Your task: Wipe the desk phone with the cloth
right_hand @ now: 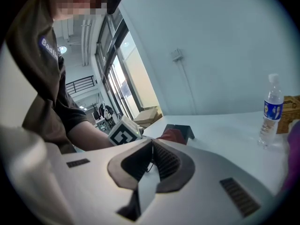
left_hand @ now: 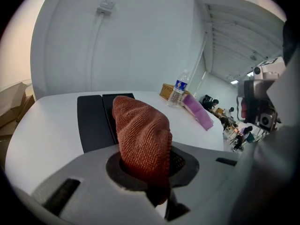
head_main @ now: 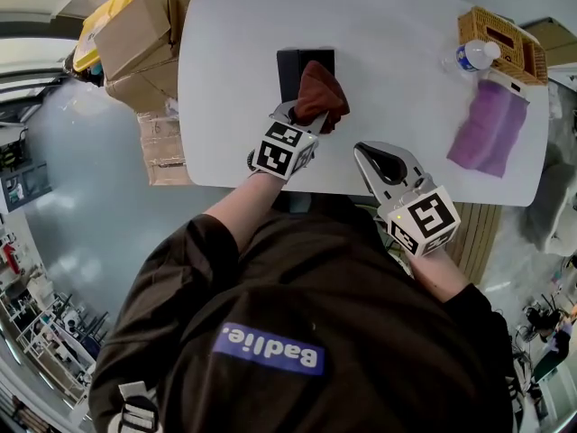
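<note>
Your left gripper [head_main: 297, 115] jaws are clamped on the cloth [left_hand: 143, 137] above the desk phone [head_main: 293, 69]; right gripper [head_main: 379, 161] jaws together, empty.

**A:** What did your cloth [head_main: 320, 96] hide?
**B:** In the head view it covered the near end of the desk phone [head_main: 290, 66] and the tips of your left gripper [head_main: 296, 115].
**A:** Phone keys?
**B:** Couldn't tell, it was just a black slab.
**A:** Label on your bottle [head_main: 471, 56]?
**B:** Too small to read. The right gripper view's edge cut off the purple cloth [right_hand: 295, 158].
</note>
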